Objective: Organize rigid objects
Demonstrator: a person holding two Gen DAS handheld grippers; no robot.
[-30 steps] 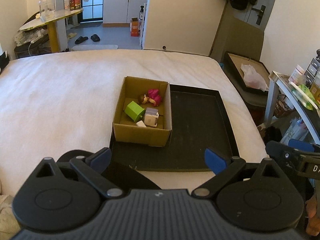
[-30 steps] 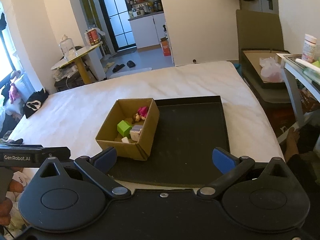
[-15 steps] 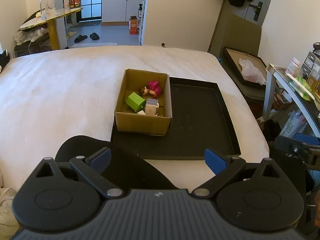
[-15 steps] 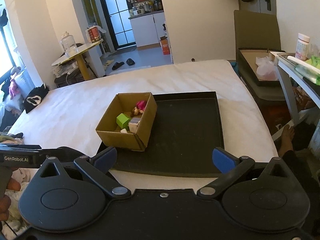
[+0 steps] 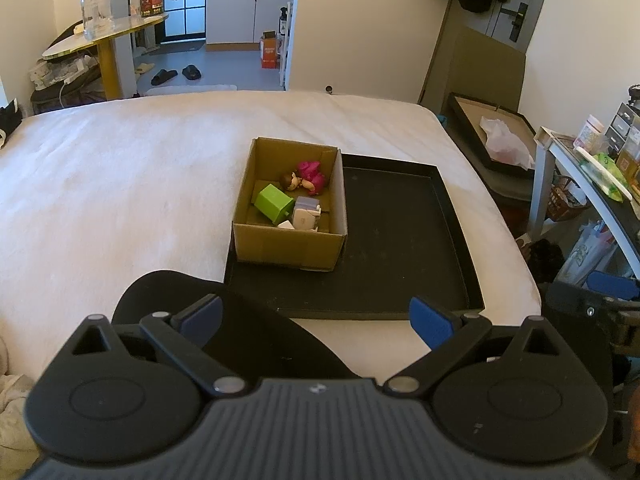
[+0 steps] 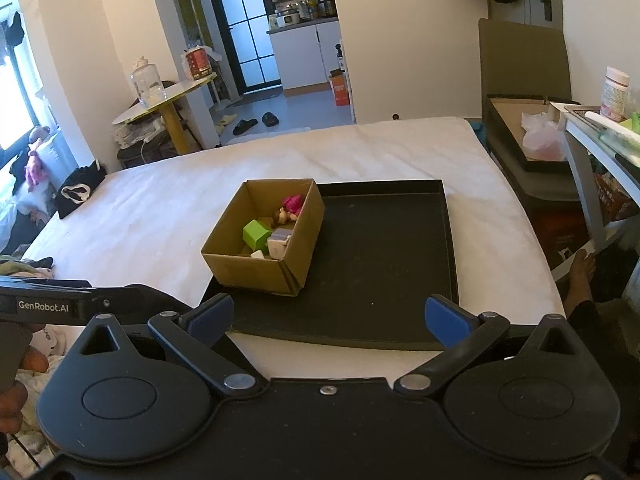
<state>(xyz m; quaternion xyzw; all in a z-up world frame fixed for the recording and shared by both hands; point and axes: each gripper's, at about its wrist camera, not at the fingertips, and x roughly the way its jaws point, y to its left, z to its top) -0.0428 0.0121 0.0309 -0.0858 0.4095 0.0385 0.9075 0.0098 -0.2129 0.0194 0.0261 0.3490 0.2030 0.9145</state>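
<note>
A cardboard box (image 5: 288, 246) stands on the left part of a black tray (image 5: 404, 240) on the white bed. In it lie a green block (image 5: 273, 203), a pink-dressed doll (image 5: 306, 178) and a pale grey-and-white toy (image 5: 306, 218). The same box (image 6: 256, 272), tray (image 6: 384, 264), green block (image 6: 256, 234) and doll (image 6: 290, 208) show in the right wrist view. My left gripper (image 5: 316, 318) is open and empty, held back from the tray's near edge. My right gripper (image 6: 326, 318) is open and empty, also short of the tray.
A black cloth (image 5: 256, 340) lies on the bed under the left gripper. The white bed (image 5: 120, 184) stretches left and back. A side table with bottles (image 6: 600, 128) and a flat box with a plastic bag (image 5: 496, 140) stand at the right. A bare foot (image 6: 582, 276) is by the bed.
Both grippers have drawn back and up from the tray; the box and tray look smaller and farther. Both stay open. The toys in the box have not moved.
</note>
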